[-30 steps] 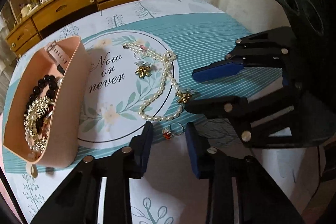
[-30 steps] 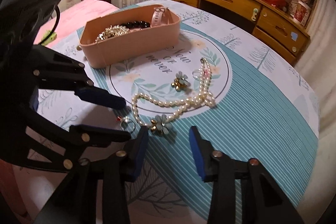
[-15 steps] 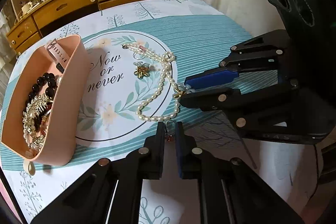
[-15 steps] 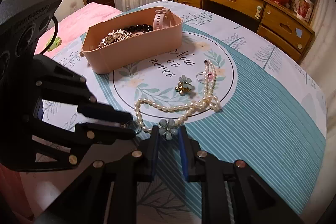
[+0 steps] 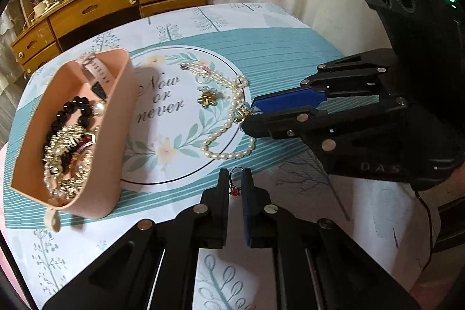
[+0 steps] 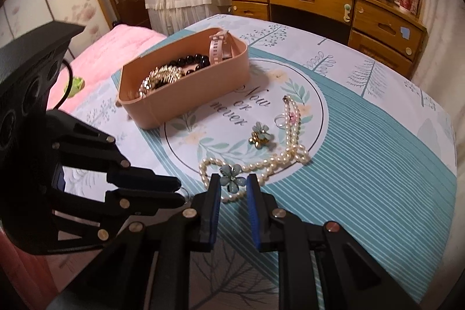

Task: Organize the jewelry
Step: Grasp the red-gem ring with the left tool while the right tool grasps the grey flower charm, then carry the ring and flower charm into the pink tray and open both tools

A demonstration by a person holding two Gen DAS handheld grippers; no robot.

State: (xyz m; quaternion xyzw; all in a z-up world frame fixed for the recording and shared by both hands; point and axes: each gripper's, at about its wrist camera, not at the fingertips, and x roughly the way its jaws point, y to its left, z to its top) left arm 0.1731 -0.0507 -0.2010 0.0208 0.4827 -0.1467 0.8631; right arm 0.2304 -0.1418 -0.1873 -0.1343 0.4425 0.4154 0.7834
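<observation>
My left hand-held gripper (image 5: 235, 188) is pinched nearly closed on a small ring (image 5: 234, 184) with a red stone, its band standing between the two fingers just above the near edge of the desk (image 5: 305, 48). My right hand-held gripper (image 6: 232, 185) is narrowed around a pale blue flower charm (image 6: 231, 175) on the pearl necklace (image 6: 279, 157); the pads sit close on either side of the flower, but I cannot tell whether they press on it. In the left view that same right hand-held gripper reaches in from the side, its tips at the gold back of the charm. The pearl strand loops across the round printed circle on the tablecloth (image 6: 377, 164), trailing away toward a pink bead at its far end. Just beside the strand, inside the circle, lies a loose flower earring (image 6: 260, 135), apart from both grippers. Farther off on my left side stands the pink box (image 5: 113, 118), holding a black bead bracelet (image 5: 69, 109), a gold chain heap (image 5: 64, 141) and a pink watch strap (image 5: 97, 71) leaning on its far wall. A wooden dresser (image 6: 319, 2) stands beyond the desk.
</observation>
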